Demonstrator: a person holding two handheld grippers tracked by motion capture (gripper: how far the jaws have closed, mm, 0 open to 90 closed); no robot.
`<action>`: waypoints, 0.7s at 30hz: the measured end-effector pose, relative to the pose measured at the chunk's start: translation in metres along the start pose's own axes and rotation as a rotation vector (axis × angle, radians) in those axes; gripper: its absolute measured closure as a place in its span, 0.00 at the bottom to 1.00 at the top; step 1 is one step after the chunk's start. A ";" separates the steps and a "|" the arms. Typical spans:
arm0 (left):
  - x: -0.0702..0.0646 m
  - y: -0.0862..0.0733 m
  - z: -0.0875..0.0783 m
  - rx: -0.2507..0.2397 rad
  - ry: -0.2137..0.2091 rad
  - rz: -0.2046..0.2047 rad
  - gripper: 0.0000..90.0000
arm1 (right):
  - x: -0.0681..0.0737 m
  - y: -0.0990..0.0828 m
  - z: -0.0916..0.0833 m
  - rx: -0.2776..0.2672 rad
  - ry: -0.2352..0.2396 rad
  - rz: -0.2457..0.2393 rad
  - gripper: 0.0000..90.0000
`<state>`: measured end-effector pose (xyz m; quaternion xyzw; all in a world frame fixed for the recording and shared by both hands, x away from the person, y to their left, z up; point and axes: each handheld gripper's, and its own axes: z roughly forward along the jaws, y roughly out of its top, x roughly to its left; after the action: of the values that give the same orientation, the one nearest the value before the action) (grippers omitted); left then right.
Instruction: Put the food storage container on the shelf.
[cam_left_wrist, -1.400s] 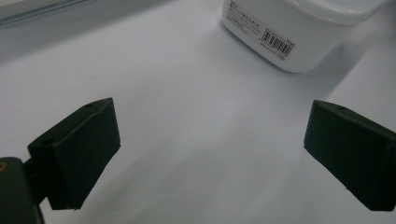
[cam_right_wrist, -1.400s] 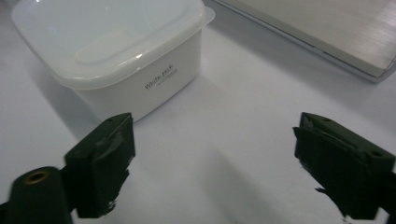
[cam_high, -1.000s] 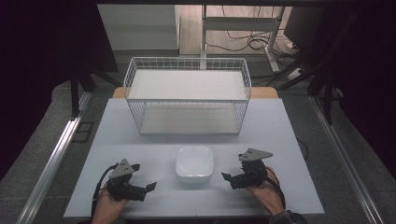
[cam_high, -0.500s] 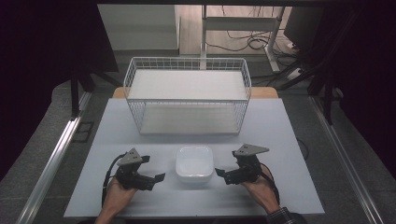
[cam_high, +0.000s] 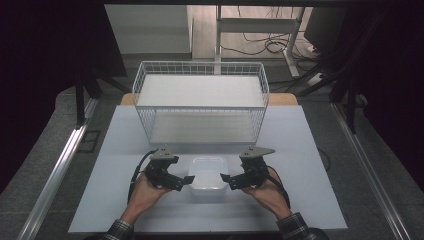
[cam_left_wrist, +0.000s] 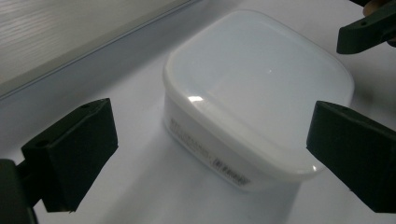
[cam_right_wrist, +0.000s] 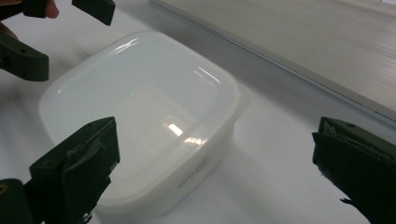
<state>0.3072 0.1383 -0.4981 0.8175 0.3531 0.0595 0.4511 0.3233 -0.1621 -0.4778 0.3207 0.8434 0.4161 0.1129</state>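
Note:
A white, lidded plastic container (cam_high: 207, 172) sits on the white table (cam_high: 310, 150) near its front edge. My left gripper (cam_high: 186, 181) is open just left of it, jaws pointing at its left side. In the left gripper view the container (cam_left_wrist: 261, 88) lies between and beyond the spread jaws of the left gripper (cam_left_wrist: 215, 130). My right gripper (cam_high: 226, 179) is open at the container's right side. The right gripper view shows the container (cam_right_wrist: 140, 107) ahead of the right gripper (cam_right_wrist: 217, 154), whose left jaw is close to the box. Neither gripper holds anything.
A white wire basket (cam_high: 200, 100) with a pale board inside stands behind the container, mid-table. Its base edge (cam_left_wrist: 70, 32) runs close behind the box. Dark floor and metal rails (cam_high: 60, 160) flank the table. Bare tabletop lies to both sides.
Both grippers have moved forward and inward from the table's front corners, closing in on the container's two sides. The container has not moved.

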 end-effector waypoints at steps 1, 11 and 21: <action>0.000 0.000 0.000 0.000 0.000 0.000 0.02 | 0.001 0.003 0.002 0.009 0.001 0.000 0.01; 0.004 0.004 0.019 0.029 -0.007 -0.017 0.02 | 0.005 0.014 0.023 0.079 0.003 0.010 0.06; 0.011 -0.010 0.021 0.001 -0.198 -0.126 0.19 | -0.002 0.003 0.020 0.098 0.101 0.154 0.19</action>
<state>0.3195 0.1341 -0.5208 0.7958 0.3574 -0.0504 0.4862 0.3358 -0.1495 -0.4886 0.3683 0.8401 0.3977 0.0222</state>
